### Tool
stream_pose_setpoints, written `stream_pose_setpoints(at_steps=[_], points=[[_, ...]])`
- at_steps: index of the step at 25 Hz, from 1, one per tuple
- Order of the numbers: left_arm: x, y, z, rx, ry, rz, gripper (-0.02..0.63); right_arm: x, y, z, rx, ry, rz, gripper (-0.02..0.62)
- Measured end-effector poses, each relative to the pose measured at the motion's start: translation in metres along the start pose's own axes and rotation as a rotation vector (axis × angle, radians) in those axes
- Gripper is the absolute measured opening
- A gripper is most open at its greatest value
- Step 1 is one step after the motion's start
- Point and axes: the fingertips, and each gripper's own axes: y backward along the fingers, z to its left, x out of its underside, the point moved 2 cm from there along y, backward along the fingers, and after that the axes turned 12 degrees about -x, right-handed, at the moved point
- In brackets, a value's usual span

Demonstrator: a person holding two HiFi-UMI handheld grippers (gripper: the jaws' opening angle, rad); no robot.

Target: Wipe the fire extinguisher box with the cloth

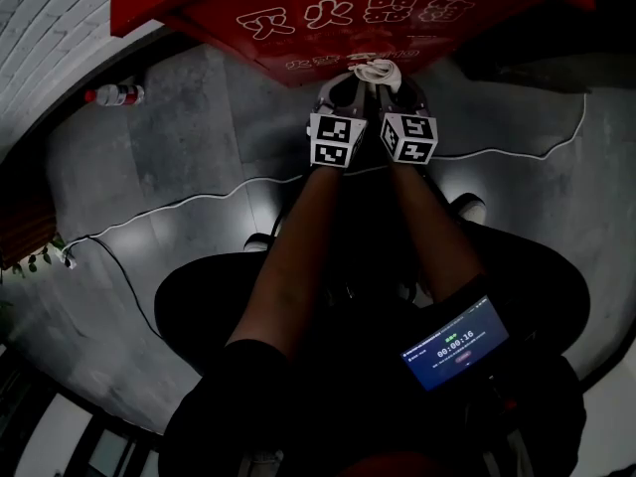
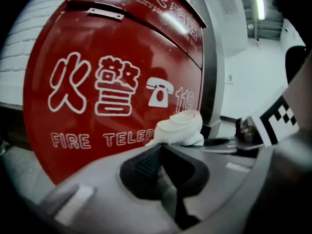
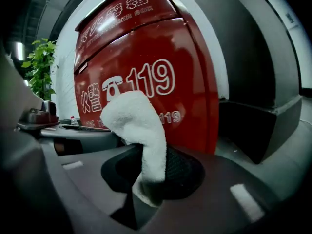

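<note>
A red fire extinguisher box with white lettering stands against the wall; its front fills the left gripper view and the right gripper view. My right gripper is shut on a white cloth, whose bunched end sticks up close to the box front. In the head view the cloth sits at the box's lower edge, at the tip of the right gripper. The left gripper hangs beside it, and in its own view the left gripper has its jaws shut on nothing. The cloth shows just past them.
A white cable runs across the grey floor. A plastic bottle lies at the left by the wall. A potted plant stands left of the box. A phone with a timer sits at my waist.
</note>
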Motion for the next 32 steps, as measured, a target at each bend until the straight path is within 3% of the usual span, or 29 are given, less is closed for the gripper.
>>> stream_pose_setpoints(at_steps=[9, 12, 17, 22, 26, 32], points=[[-0.009, -0.029, -0.047, 0.074, 0.007, 0.027, -0.002, -0.001, 0.043, -0.082, 0.195, -0.1, -0.019, 0.095], [-0.012, -0.027, -0.05, 0.082, -0.011, 0.015, -0.002, -0.002, 0.047, -0.09, 0.212, -0.091, -0.014, 0.095], [-0.026, -0.018, -0.037, 0.073, 0.054, 0.013, -0.002, -0.01, 0.05, -0.081, 0.207, -0.073, -0.025, 0.095], [-0.051, 0.007, -0.03, 0.076, 0.021, -0.032, -0.002, -0.037, 0.063, -0.065, 0.204, -0.011, -0.065, 0.097], [-0.087, 0.036, -0.03, 0.076, -0.011, -0.096, -0.002, -0.074, 0.074, -0.039, 0.162, 0.02, -0.133, 0.097], [-0.156, 0.097, -0.039, 0.074, -0.03, -0.219, -0.002, -0.15, 0.107, 0.026, 0.044, 0.159, -0.231, 0.097]])
